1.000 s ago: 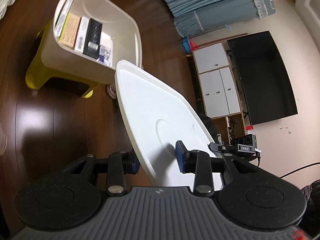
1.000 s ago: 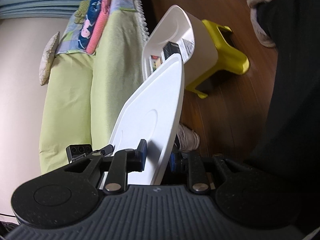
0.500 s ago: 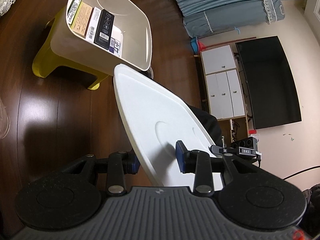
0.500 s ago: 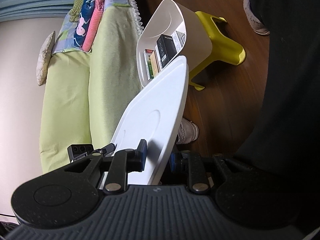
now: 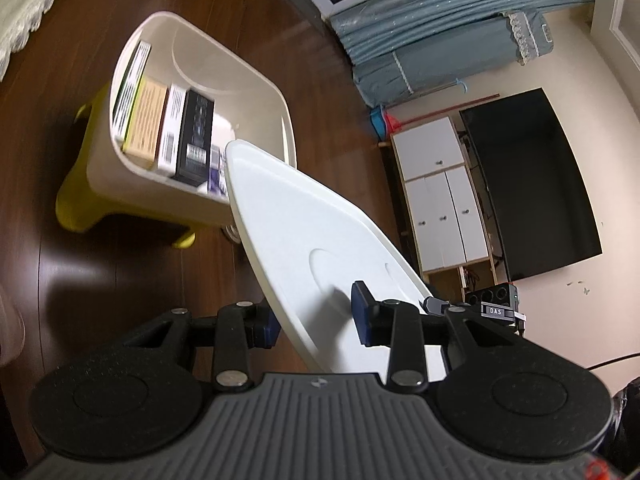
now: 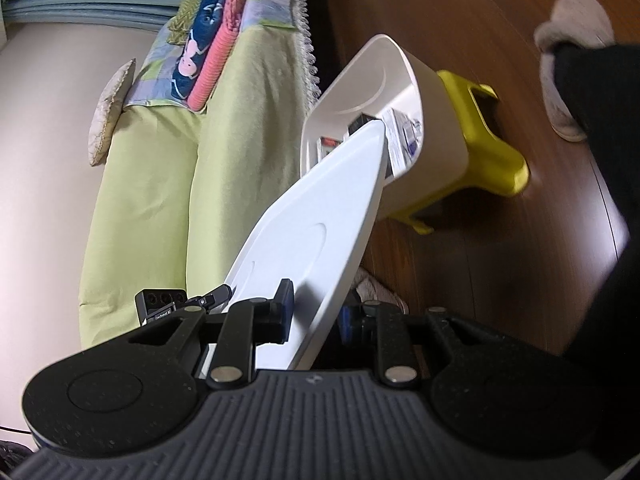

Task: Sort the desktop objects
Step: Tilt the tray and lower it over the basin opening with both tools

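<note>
1. The left gripper (image 5: 316,322) clamps one edge of the white lid (image 5: 320,248); the right gripper (image 6: 314,314) pinches the opposite edge (image 6: 320,232).
2. The lid hangs tilted in the air, its far tip over the bin (image 5: 256,92), apart from the rim.
3. The bin, with boxes (image 5: 168,132) standing inside, sits on a yellow stool (image 5: 74,208).
4. Risks: uneven lowering could seat the lid askew; a hard push on one side could tip the bin off the stool; the thin edge may slip from either grip.

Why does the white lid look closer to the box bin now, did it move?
Yes. In the left wrist view the white lid's tip now overlaps the bin's near rim; half a second ago a gap of floor lay between them.
</note>
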The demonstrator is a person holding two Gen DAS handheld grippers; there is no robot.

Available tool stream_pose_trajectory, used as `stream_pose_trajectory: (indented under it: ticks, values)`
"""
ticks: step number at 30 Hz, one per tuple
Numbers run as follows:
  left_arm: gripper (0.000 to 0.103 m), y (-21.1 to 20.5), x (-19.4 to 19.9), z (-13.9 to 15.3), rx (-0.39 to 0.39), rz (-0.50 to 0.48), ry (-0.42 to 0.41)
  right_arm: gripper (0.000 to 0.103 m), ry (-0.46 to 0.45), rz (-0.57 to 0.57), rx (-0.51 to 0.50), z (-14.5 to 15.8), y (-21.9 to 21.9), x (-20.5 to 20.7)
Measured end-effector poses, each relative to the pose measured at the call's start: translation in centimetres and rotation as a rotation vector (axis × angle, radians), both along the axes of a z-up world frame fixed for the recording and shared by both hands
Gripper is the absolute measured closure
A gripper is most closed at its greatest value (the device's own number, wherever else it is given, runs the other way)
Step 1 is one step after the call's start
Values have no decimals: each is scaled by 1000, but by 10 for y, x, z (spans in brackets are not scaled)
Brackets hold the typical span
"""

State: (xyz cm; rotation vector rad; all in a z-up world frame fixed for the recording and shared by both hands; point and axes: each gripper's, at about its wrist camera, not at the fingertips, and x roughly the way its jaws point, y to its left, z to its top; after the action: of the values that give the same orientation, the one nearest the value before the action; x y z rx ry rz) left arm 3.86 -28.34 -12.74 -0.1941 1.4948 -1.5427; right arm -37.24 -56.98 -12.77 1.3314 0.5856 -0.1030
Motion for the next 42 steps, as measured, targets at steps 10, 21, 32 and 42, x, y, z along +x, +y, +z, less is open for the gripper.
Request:
stream_pose_trajectory:
  ticks: [10,21,32,42]
  values:
    - [62,-41,39,-10,-30,34,-18,82,-24,12,-49,-4,-44,49]
    - [62,-96,88,-27,-40,72,-58,82,-60,18,-88,-28,-97,110]
    - [62,-146,120,-46,-32,112,-100,81,-75,-3,-129,-53,-143,154]
    - [62,-157,134,-68,-14,147,-86,80,-66,5,-146,-65,-155,174]
